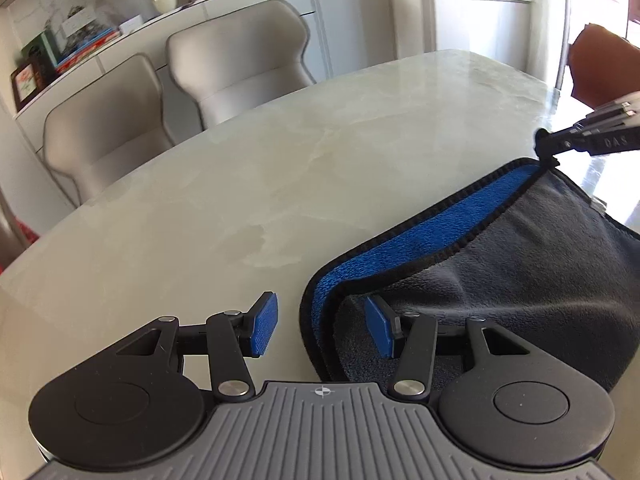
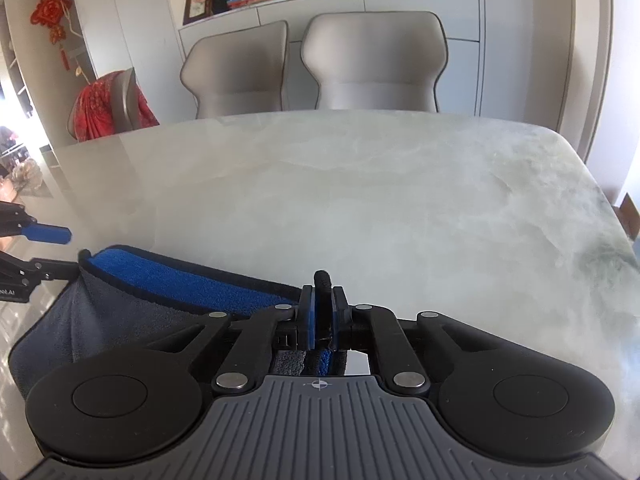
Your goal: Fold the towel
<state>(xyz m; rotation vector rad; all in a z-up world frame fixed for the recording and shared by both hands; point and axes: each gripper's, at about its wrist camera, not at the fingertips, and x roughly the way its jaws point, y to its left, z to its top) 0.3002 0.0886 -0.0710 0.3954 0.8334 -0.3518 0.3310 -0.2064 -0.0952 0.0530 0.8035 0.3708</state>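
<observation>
The towel [image 1: 520, 256] is grey on one side and blue on the other, with a black hem. It lies folded over on the marble table, the blue side showing along its far edge. My left gripper [image 1: 324, 328] is open; its right finger lies on the grey cloth, its left finger is off the towel's corner. My right gripper [image 2: 322, 316] is shut on the towel's hem, and it also shows in the left wrist view [image 1: 548, 148] pinching the far corner. In the right wrist view the towel [image 2: 120, 312] spreads to the left, where the left gripper's fingers [image 2: 48, 234] stand apart at its corner.
The pale marble table [image 2: 360, 200] stretches ahead. Two beige chairs [image 2: 376, 64] stand at its far side before a white sideboard with books and a vase. A red-draped chair [image 2: 108, 104] stands at the far left. A brown chair [image 1: 600, 68] is beyond the table end.
</observation>
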